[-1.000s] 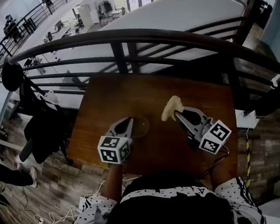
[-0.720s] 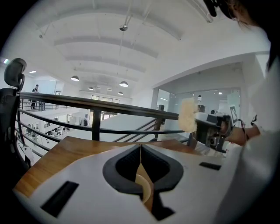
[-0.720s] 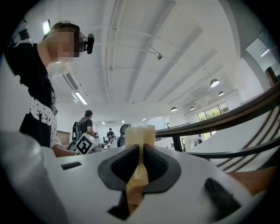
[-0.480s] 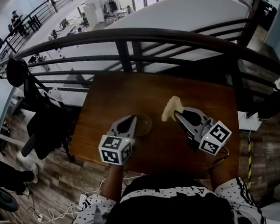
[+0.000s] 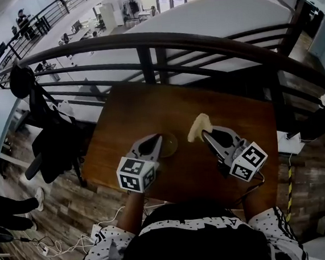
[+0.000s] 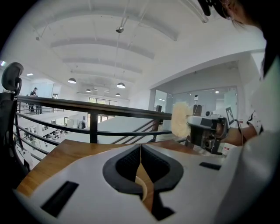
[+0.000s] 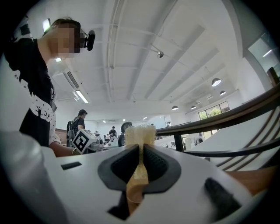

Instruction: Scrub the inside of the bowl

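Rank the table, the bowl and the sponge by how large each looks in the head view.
1. table, clearly largest.
2. bowl and sponge: about alike; the sponge is held up nearer the camera, so unranked.

No words or numbers are reading clearly here: only black-and-white square markers are showing on the left gripper (image 5: 159,137) and right gripper (image 5: 204,133), while the shirt (image 7: 33,87) print is staying illegible.

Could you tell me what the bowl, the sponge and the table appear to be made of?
The bowl looks like clear glass or plastic: the table shows through it. The sponge seems pale yellow foam with a porous surface. The table looks like varnished wood, brown with a faint sheen.
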Action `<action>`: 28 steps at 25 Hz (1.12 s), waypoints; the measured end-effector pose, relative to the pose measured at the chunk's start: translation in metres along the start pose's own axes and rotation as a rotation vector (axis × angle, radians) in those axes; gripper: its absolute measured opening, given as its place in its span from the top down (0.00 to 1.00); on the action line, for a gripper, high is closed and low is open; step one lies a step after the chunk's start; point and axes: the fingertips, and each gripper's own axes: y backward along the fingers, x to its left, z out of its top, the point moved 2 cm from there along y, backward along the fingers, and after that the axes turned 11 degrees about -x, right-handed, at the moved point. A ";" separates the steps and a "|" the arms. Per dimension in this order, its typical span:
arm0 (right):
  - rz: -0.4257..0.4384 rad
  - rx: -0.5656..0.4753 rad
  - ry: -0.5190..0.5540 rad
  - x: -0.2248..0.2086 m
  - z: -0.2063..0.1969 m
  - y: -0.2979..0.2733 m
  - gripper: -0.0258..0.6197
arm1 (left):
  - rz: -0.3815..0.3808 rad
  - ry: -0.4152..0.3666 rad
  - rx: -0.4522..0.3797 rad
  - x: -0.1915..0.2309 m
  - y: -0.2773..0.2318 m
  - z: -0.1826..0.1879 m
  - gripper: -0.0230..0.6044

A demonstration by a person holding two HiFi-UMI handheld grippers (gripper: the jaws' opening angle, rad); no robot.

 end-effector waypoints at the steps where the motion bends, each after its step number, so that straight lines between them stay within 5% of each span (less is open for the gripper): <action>1: -0.001 -0.001 -0.001 0.000 0.000 0.001 0.90 | 0.000 0.001 -0.004 -0.001 0.000 0.001 0.93; 28: -0.046 0.016 0.064 0.007 -0.004 0.001 0.90 | -0.004 -0.017 -0.009 -0.003 0.006 0.004 0.93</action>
